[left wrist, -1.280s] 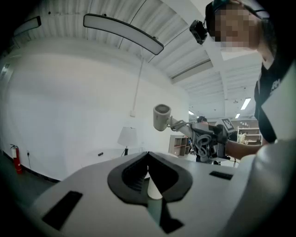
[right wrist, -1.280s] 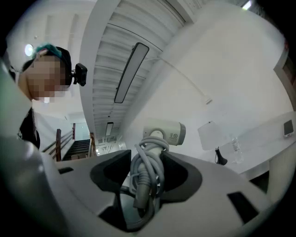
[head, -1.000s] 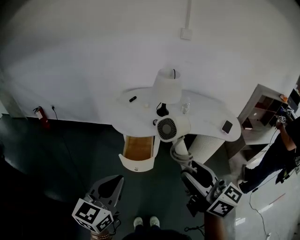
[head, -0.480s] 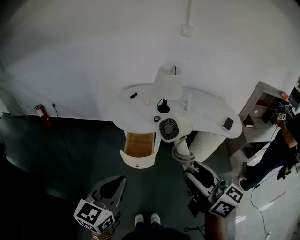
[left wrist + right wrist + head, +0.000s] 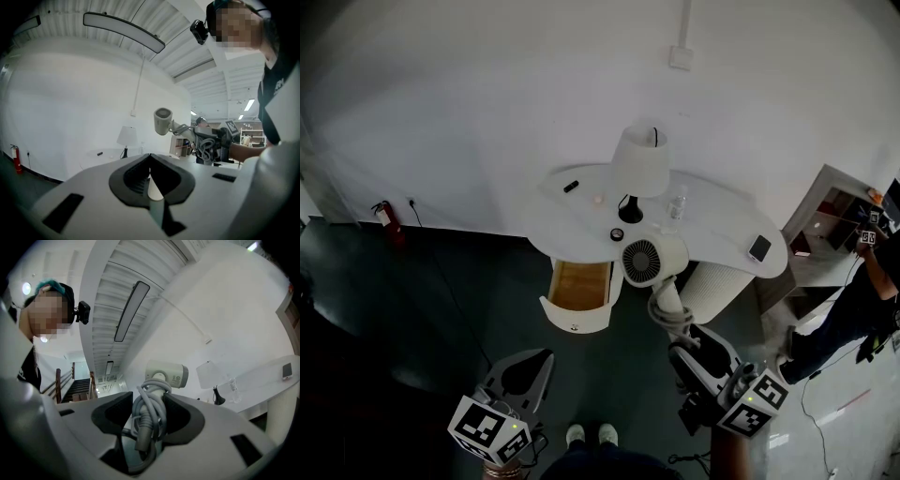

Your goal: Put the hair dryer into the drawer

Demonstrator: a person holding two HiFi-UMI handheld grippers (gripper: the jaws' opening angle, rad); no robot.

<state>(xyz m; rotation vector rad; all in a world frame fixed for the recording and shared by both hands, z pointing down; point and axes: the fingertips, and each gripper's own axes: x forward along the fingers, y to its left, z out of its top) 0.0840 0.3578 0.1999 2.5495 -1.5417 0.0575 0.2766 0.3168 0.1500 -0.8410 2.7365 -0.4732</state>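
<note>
A white hair dryer (image 5: 642, 261) hangs in the air in front of the table, its round grille facing up at me. My right gripper (image 5: 679, 330) is shut on its handle, which has the grey cord wound round it (image 5: 150, 414); the dryer's body (image 5: 167, 374) sticks out beyond the jaws. The wooden drawer (image 5: 578, 286) stands pulled open under the white table (image 5: 717, 217), just left of the dryer. My left gripper (image 5: 528, 364) is held low at the lower left, shut and holding nothing, its jaws meeting in the left gripper view (image 5: 150, 160), where the dryer (image 5: 162, 121) shows to the right.
On the table stand a white lamp (image 5: 640, 161), a clear bottle (image 5: 677, 202), a phone (image 5: 758, 248), a small black item (image 5: 569, 187) and a small round black thing (image 5: 617, 234). A fire extinguisher (image 5: 384, 217) stands by the wall. A shelf (image 5: 830, 214) and a person (image 5: 861, 305) are at the right.
The table, lamp and drawer have slid slightly down and right in the head view. The dryer stays in my right gripper, just right of the open drawer. The left gripper has hardly moved.
</note>
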